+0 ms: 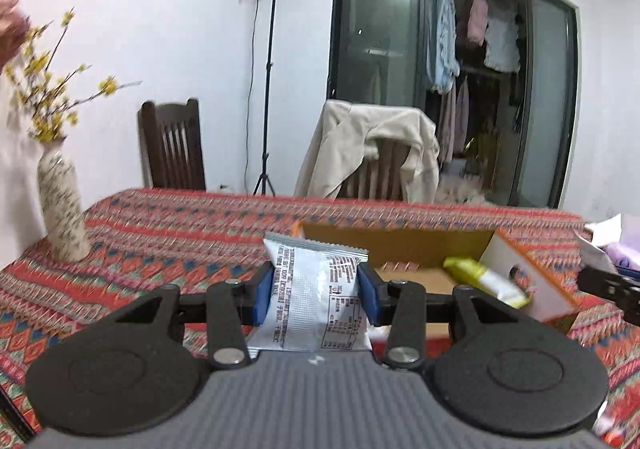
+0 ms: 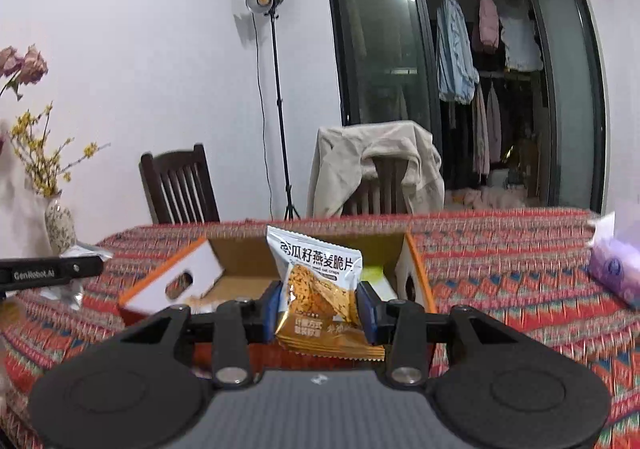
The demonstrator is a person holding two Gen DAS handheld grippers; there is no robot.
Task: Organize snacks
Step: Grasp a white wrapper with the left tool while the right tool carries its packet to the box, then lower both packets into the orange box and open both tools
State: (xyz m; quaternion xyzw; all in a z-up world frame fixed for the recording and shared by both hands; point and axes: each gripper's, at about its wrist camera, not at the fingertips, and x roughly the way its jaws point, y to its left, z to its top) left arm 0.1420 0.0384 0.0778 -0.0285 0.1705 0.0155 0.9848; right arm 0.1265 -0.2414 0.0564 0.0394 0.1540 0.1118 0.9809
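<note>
My left gripper is shut on a silver snack packet with its printed back toward the camera, held above the patterned tablecloth. Behind it stands an open cardboard box with orange-edged white flaps, and a yellow-green packet lies at its right flap. My right gripper is shut on a white and orange oat crisp packet, upright in front of the same box. The left gripper's black finger shows at the left edge of the right wrist view.
A speckled vase with yellow flowers stands at the table's left. A purple tissue pack lies at the right. Two chairs, one draped with a beige coat, and a light stand are behind the table.
</note>
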